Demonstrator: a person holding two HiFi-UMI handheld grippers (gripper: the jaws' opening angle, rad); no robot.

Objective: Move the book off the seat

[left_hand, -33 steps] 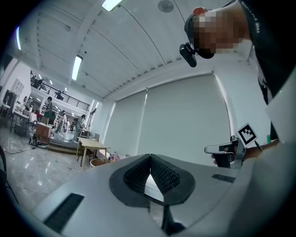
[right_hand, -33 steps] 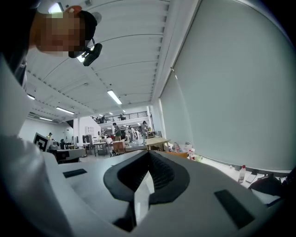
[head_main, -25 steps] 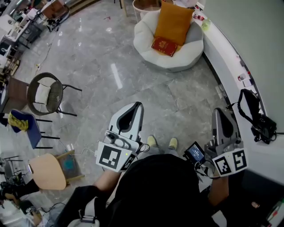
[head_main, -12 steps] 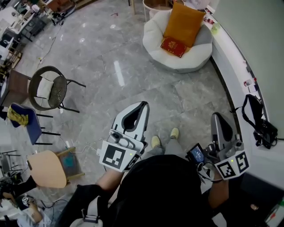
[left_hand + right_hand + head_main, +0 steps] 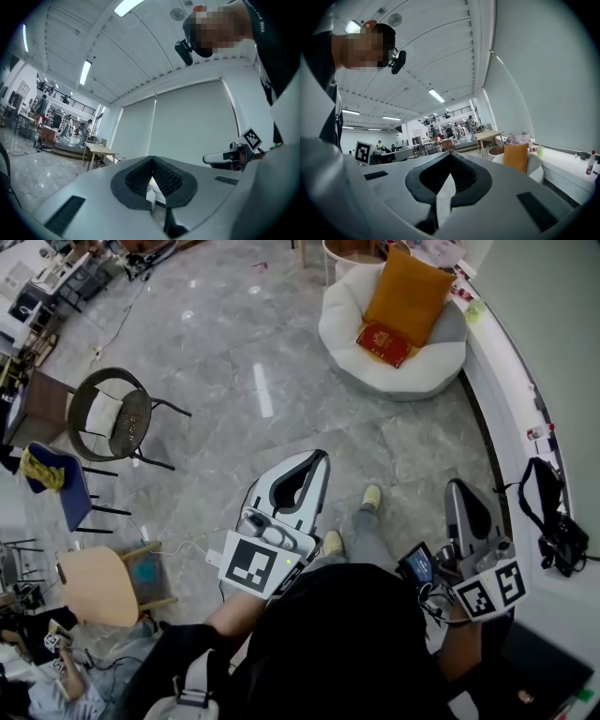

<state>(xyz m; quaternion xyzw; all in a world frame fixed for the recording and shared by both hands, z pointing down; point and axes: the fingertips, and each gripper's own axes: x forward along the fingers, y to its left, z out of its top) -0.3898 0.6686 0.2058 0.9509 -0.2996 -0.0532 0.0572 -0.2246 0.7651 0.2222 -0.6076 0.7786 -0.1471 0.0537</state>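
Both of my tongs are pressed shut with nothing between them. The left tongs (image 5: 317, 461) and the right tongs (image 5: 458, 487) point forward, low over the grey floor (image 5: 234, 352).

The red book (image 5: 384, 341) lies on the white seat (image 5: 412, 382), ahead of me and to the right, well apart from both tongs. Its far edge meets the orange cushion (image 5: 406, 294) that leans on the seat's back. I cannot tell whether it only touches the cushion or is tucked under it, and the print on its cover is too small to read.

In the head view my dark-clothed shoulders (image 5: 328, 634) hide my wrists and most of my arms. In the right gripper view the body of the tongs cuts off the seat's lower part, so only the cushion and a strip of the seat's side show. The book is out of sight there.
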